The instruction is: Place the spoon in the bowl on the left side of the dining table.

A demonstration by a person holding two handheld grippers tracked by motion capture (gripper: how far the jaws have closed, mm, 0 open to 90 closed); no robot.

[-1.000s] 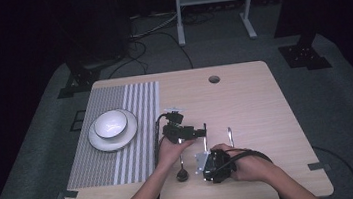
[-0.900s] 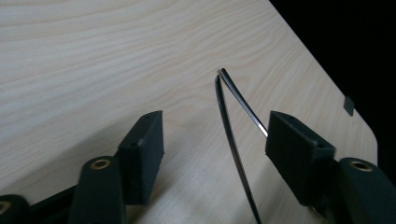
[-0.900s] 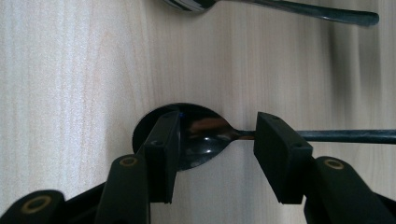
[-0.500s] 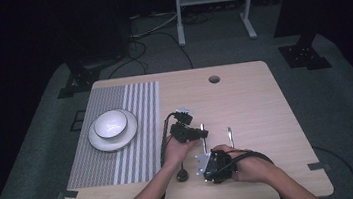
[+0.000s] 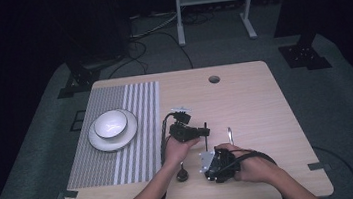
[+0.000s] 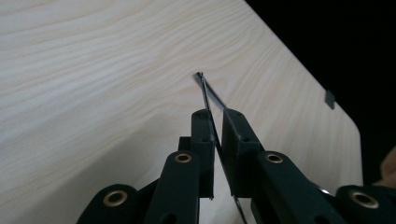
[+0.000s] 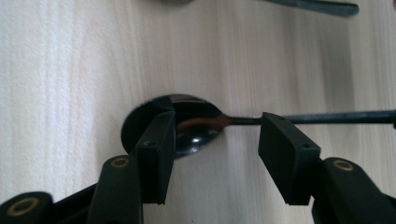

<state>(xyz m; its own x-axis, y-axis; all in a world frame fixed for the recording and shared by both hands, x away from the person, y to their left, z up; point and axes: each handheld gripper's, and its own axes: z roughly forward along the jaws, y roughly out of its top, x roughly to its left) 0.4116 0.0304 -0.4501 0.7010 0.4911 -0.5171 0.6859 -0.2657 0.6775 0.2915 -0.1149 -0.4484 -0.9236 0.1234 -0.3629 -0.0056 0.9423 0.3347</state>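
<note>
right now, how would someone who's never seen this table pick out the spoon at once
Start at the wooden table and go to its near edge, right of the striped placemat. Between the person's two forearms lies the spoon. Unlike the pale silver utensil farther back, it is dark and glossy with a rounded bowl.

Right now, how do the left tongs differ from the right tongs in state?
The left tongs have just been closing and now pinch a thin metal utensil; the right tongs have just been opening and stand apart around the spoon, not clamping it. The left tongs' utensil sticks out above the table; the right tongs' spoon lies flat on it. Both are black, two-jawed.
</note>
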